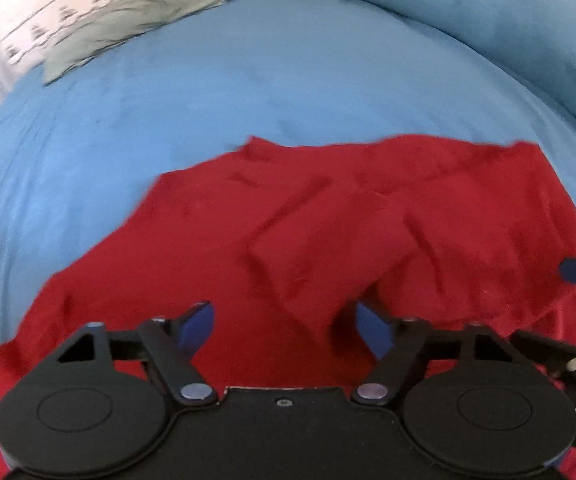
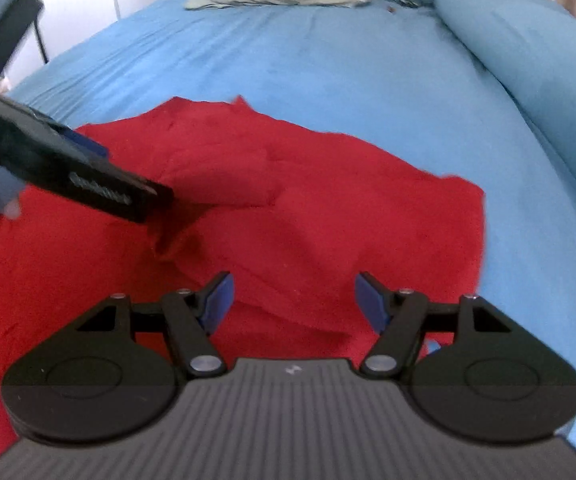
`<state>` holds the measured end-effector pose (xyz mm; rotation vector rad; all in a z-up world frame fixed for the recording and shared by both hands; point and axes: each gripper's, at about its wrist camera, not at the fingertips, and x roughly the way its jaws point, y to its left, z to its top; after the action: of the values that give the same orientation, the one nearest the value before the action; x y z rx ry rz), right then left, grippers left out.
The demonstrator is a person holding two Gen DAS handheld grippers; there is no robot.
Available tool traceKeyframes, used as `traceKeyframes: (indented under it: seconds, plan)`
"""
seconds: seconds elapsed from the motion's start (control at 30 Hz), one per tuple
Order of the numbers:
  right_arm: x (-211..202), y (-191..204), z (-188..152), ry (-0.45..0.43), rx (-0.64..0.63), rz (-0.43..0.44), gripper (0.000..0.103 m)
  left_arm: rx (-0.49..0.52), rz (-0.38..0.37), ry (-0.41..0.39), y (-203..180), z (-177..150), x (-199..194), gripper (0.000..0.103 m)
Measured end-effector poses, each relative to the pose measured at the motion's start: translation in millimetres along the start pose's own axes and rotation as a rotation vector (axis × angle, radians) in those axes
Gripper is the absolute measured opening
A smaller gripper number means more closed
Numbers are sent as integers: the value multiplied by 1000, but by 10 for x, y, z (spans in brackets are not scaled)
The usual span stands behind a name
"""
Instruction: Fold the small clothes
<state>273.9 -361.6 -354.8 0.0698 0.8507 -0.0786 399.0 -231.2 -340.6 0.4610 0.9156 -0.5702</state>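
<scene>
Lying on the bed (image 1: pixel 136 92) is a red cloth (image 1: pixel 216 232), spread out but wrinkled, with a folded flap (image 1: pixel 319 248) sticking up near its middle. The cloth sits on the near part of the blue sheet, close to the near edge of the bed.

The left gripper (image 1: pixel 284 328) hangs over the near side of the cloth. Its jaws are wide apart and hold nothing. The blue pads (image 1: pixel 198 330) show on the inside of each finger.

The right gripper (image 2: pixel 291 300) hangs over the cloth (image 2: pixel 327 208) too, nearer its right side. Its jaws are also wide apart, with nothing between them.

In the right view, the left gripper (image 2: pixel 88 168) comes in from the left, low over the cloth by a raised fold. I cannot tell if it touches the cloth.

At the far edge of the bed lies a pale pillow (image 1: pixel 88 28) with a dark print. A blue pillow (image 2: pixel 527 72) lies along the right edge.
</scene>
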Motion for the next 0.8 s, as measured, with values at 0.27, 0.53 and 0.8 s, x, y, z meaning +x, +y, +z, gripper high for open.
traceKeyframes:
  seconds: [0.27,0.53,0.8]
  plan:
    - [-14,-120,-89,0,74,-33,84,-192,-2,9,323,9,225,60]
    - [1,-84,-88,12,118,-15,84,-479,-96,22,875,-296,175,64]
    - [4,-65,-86,17,90,-13,84,-560,-140,-24,926,-337,177,76]
